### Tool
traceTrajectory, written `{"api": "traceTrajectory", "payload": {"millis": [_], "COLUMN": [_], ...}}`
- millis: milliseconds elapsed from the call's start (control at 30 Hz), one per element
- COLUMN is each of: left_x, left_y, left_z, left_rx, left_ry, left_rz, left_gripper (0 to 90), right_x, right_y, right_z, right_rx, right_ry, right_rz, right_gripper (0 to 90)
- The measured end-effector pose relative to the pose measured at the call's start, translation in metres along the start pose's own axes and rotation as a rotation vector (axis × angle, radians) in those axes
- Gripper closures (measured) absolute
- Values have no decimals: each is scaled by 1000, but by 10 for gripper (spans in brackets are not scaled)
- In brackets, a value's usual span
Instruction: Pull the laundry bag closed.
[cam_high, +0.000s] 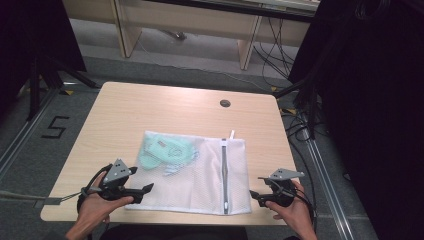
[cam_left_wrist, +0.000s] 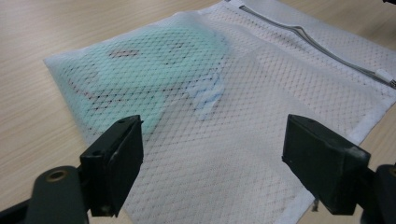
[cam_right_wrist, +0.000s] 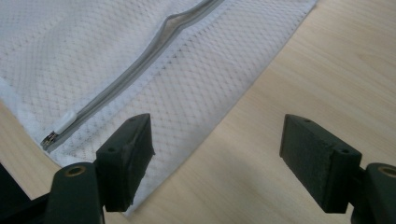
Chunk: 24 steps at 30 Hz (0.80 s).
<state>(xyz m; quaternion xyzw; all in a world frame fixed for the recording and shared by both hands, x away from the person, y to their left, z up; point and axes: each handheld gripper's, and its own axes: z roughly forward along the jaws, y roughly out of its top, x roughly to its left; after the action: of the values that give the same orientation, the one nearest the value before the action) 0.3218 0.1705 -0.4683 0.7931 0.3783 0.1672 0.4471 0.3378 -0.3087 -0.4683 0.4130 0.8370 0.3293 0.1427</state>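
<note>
Fingers, left gripper (cam_high: 148, 188): spread wide, nothing between them, at the near left corner of the mesh laundry bag (cam_high: 200, 180).
Fingers, right gripper (cam_high: 254, 195): spread wide, empty, beside the bag's near right corner.
Bag: flat on the wooden table (cam_high: 125, 110), zip (cam_high: 224, 172) closed.
Contents: mint-green garment (cam_high: 167, 150) inside, far left part.
</note>
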Motion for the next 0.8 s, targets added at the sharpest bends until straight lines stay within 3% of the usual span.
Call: {"api": "traceTrajectory", "payload": {"millis": [167,200,267,300,333,400,433,467,500,533,567,667,700,767,800], "left_x": [-1,-3,-3,-4,-3,-9,-9,-9,-10,-10,-12,-17,-20,-28,-29], "left_y": [-1,-1,-1,-1,-1,0,0,0,2,2,3,5,5,6,7], "left_z": [3,4,7,7,7,11,11,12,13,13,14,21,23,29,30], "left_rx": [9,9,11,12,19,7,7,2,-2,-2,-9,6,7,12,34], "left_ry": [-17,-20,-26,-26,-31,-30,-30,-39,-51,-51,-58,-68,-73,-88,-92], "left_rz": [13,-7,1,3,26,7,7,8,-5,-5,-14,22,14,28,53], "left_gripper": [205,205,205,205,205,208,208,208,209,210,210,213,213,214,214], "right_x": [1,2,4,9,9,7,7,9,12,12,12,12,14,17,13], "right_y": [1,2,0,0,0,2,2,2,4,3,3,4,4,5,6], "right_z": [1,0,5,3,3,4,4,6,3,8,8,8,10,9,11], "right_rx": [5,13,-42,-15,-15,-1,-1,-35,20,-41,-41,-20,-28,-1,-6], "right_ry": [28,40,32,62,62,76,76,83,105,94,94,116,122,137,123], "right_rz": [-50,-41,-68,-26,-26,-94,-94,-78,-61,-94,-94,-114,-124,-99,-153], "right_gripper": [249,248,248,244,244,247,247,252,273,288,288,304,315,316,320]}}
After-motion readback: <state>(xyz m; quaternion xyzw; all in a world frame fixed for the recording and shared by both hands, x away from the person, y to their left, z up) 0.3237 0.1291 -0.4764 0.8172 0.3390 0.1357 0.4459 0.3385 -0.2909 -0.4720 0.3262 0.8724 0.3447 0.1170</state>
